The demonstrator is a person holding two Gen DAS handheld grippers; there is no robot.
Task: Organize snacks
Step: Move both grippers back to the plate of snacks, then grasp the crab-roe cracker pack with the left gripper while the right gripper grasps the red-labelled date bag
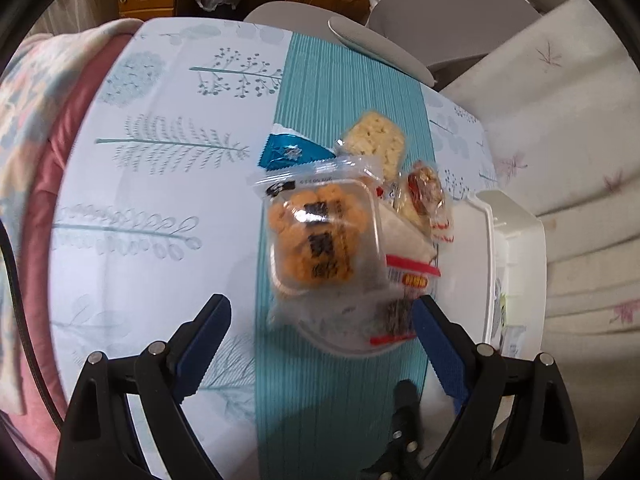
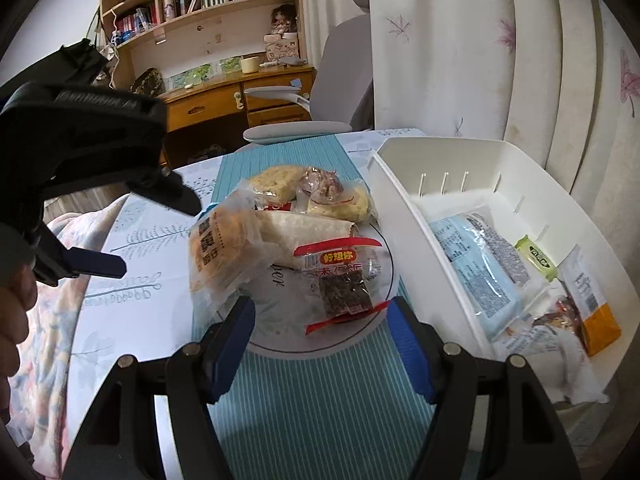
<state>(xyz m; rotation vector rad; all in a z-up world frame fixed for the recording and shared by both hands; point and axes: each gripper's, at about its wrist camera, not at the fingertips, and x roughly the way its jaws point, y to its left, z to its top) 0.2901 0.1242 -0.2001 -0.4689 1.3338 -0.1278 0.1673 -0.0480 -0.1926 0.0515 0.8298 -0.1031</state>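
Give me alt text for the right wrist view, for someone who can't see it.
The right gripper, jaws open and empty, hovers over a plate piled with wrapped snacks, nearest a red-trimmed snack packet. A white bin to the right already holds several packets, and the left gripper shows at far left.

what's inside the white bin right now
In the white bin: a light blue packet, a small green packet, an orange-ended packet and a clear-wrapped snack. Anything beneath these is covered.
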